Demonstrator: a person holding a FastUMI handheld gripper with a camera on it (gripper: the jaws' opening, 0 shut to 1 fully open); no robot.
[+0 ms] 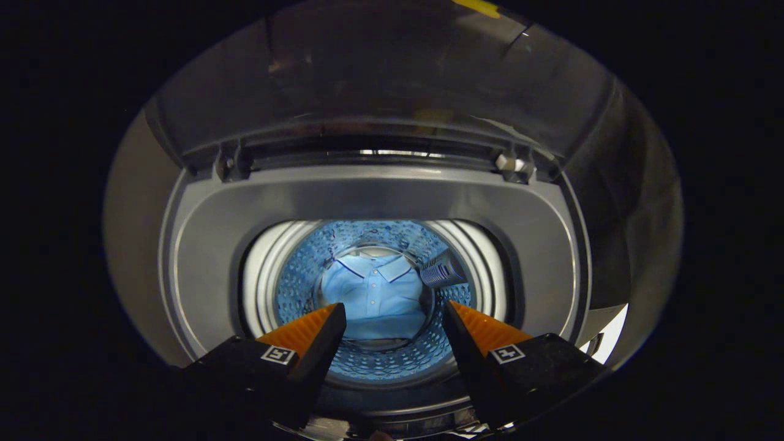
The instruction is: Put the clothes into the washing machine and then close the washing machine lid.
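The gripper [393, 312] hangs above the washing machine [367, 202], its 2 fingers spread and holding nothing; the shirt [375, 293] (collar buttoned) lies at the drum [294, 288] bottom, lid [392, 73] raised

Little besides the task's own things is in sight. Just off the near right corner of the washing machine [380, 196] lies a small bright white patch [614, 334], a pale lit surface; whether it is floor or wall cannot be told. Behind the washing machine the booth's dark cloth wall [490, 27] stands as a dim, blurred backdrop, with no detail readable.
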